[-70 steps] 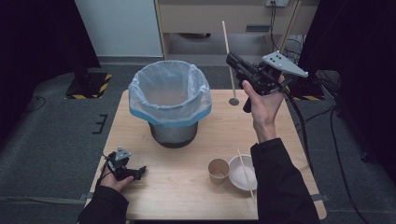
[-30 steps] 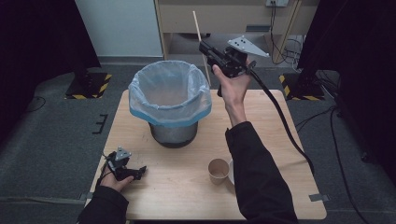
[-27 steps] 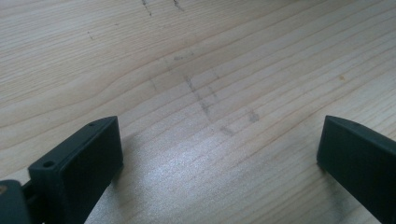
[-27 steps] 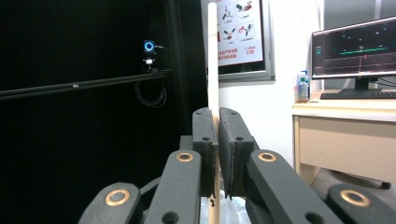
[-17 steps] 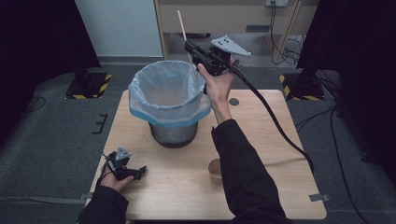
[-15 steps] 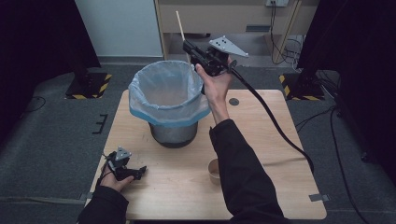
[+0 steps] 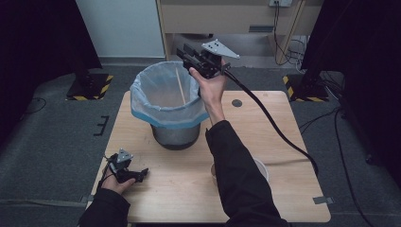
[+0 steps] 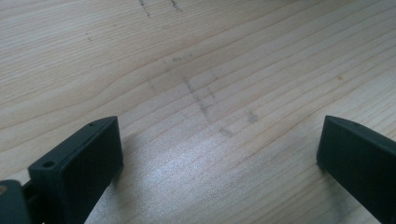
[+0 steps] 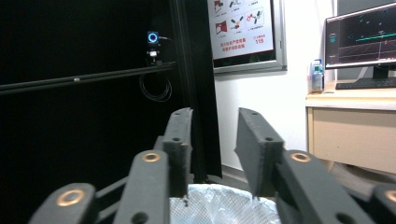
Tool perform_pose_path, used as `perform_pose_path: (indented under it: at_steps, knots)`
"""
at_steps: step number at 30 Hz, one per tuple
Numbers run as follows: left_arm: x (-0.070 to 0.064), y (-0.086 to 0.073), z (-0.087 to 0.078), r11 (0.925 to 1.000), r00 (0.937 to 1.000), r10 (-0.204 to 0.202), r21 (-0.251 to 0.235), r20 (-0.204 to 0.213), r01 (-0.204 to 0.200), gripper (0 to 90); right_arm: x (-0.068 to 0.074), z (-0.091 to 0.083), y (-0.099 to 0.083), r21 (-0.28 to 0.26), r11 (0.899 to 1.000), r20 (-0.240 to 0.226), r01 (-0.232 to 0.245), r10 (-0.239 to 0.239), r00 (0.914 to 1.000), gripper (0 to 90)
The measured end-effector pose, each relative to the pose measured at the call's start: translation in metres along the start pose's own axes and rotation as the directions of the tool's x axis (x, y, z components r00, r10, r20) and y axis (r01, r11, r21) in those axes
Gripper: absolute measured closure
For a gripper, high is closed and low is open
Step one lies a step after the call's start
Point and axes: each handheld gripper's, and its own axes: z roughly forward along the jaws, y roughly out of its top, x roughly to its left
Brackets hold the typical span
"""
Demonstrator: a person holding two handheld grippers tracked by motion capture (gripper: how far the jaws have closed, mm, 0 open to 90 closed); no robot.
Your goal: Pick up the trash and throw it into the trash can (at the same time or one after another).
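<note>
Centrally, the table [image 7: 283,137] carries a lined bin [image 7: 166,101] at upper centre, and a thin wooden stick [image 7: 180,86] leans inside it, so disposal looks done. Above the rim, the right gripper [image 7: 185,53] has its jaws parted slightly, empty. At lower left, the left gripper [image 7: 140,174] rests wide open, empty. A cup [image 7: 261,168] sits half hidden behind the sleeve; its contents cannot be made out.
</note>
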Motion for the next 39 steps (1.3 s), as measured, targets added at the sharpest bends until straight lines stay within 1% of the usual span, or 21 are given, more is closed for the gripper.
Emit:
perform_pose_path:
  at_steps: [3,6,8,11,15,16,17,18,20,21,22,23,26,27,28,32,33,34,35,38,39]
  knots:
    - [0.000,0.000,0.000,1.0000,1.0000,0.000,0.000,0.000,0.000,0.0,0.001,-0.012,0.010,-0.005,1.000,0.012,0.014,-0.014,0.9998,55.8]
    - [0.000,0.000,0.000,1.0000,1.0000,0.001,0.000,-0.001,-0.001,0.0,0.002,-0.022,0.018,-0.001,1.000,0.023,0.019,-0.019,0.9996,52.5]
    - [0.000,0.000,0.000,1.0000,1.0000,0.000,0.000,0.000,0.000,0.0,-0.002,-0.040,0.027,0.005,0.999,0.005,-0.050,0.050,0.9988,48.0]
    - [0.000,0.000,0.000,1.0000,1.0000,0.000,0.000,-0.001,0.000,0.0,-0.011,-0.066,0.036,0.014,0.999,0.030,-0.029,0.028,0.9991,46.2]
    - [0.000,0.000,0.000,1.0000,1.0000,0.000,0.000,-0.002,0.000,0.0,-0.024,-0.104,0.041,0.023,0.998,0.053,-0.055,0.054,0.9971,41.5]
    - [0.000,0.000,0.000,1.0000,1.0000,0.000,0.000,-0.002,0.000,0.0,-0.024,-0.104,0.041,0.023,0.998,0.053,-0.055,0.054,0.9971,41.5]
    - [0.000,0.000,0.000,1.0000,1.0000,0.000,0.000,-0.002,0.000,0.0,-0.028,-0.113,0.040,0.030,0.998,0.064,-0.059,0.057,0.9963,41.0]
    - [0.000,0.000,0.000,1.0000,1.0000,-0.003,-0.001,-0.002,0.003,0.0,-0.035,-0.134,0.038,0.054,0.998,0.093,-0.044,0.039,0.9949,40.4]
    - [0.000,0.000,0.000,1.0000,1.0000,-0.002,0.000,-0.003,0.002,0.0,-0.037,-0.141,0.037,0.056,0.998,0.102,-0.042,0.036,0.9941,40.4]
    - [-0.001,0.000,0.000,1.0000,1.0000,-0.001,0.002,-0.004,0.001,0.0,-0.042,-0.158,0.032,0.059,0.997,0.116,-0.047,0.040,0.9925,40.4]
    - [-0.001,0.000,0.000,1.0000,1.0000,-0.001,0.002,-0.004,0.001,0.0,-0.042,-0.158,0.032,0.059,0.997,0.116,-0.047,0.040,0.9925,40.4]
    - [-0.001,0.000,0.000,1.0000,1.0000,-0.001,0.002,-0.005,0.001,0.0,-0.046,-0.173,0.026,0.071,0.996,0.126,-0.050,0.041,0.9912,40.0]
    - [-0.001,0.000,0.000,1.0000,1.0000,-0.003,0.002,-0.004,0.003,0.0,-0.051,-0.192,0.015,0.088,0.995,0.138,-0.053,0.041,0.9896,38.2]
    - [-0.001,0.000,0.000,1.0000,1.0000,-0.003,0.002,-0.004,0.003,0.0,-0.051,-0.192,0.015,0.088,0.995,0.138,-0.053,0.041,0.9896,38.2]
    - [-0.001,0.000,0.000,1.0000,1.0000,-0.003,0.002,-0.004,0.003,0.0,-0.054,-0.202,0.006,0.091,0.994,0.146,-0.055,0.041,0.9884,37.3]
    - [-0.001,0.000,0.000,1.0000,1.0000,-0.004,0.001,-0.006,0.004,0.0,-0.058,-0.215,-0.010,0.118,0.991,0.160,-0.057,0.038,0.9865,35.5]
    - [-0.001,0.000,0.000,1.0000,1.0000,-0.005,0.001,-0.007,0.005,0.0,-0.061,-0.223,-0.022,0.137,0.989,0.167,-0.063,0.039,0.9851,34.1]
    - [-0.001,0.000,0.000,1.0000,1.0000,-0.005,0.001,-0.007,0.005,0.0,-0.061,-0.223,-0.022,0.137,0.989,0.167,-0.063,0.039,0.9851,34.1]
    - [-0.001,0.000,0.000,1.0000,1.0000,-0.005,0.001,-0.007,0.005,0.0,-0.063,-0.233,-0.037,0.159,0.985,0.174,-0.066,0.037,0.9840,34.0]
    - [-0.001,0.000,0.000,1.0000,1.0000,-0.005,0.001,-0.007,0.005,0.0,-0.064,-0.244,-0.059,0.196,0.978,0.179,-0.077,0.042,0.9829,36.3]
    - [-0.001,0.000,0.000,1.0000,1.0000,-0.005,0.001,-0.007,0.005,0.0,-0.064,-0.244,-0.059,0.196,0.978,0.179,-0.077,0.042,0.9829,36.3]
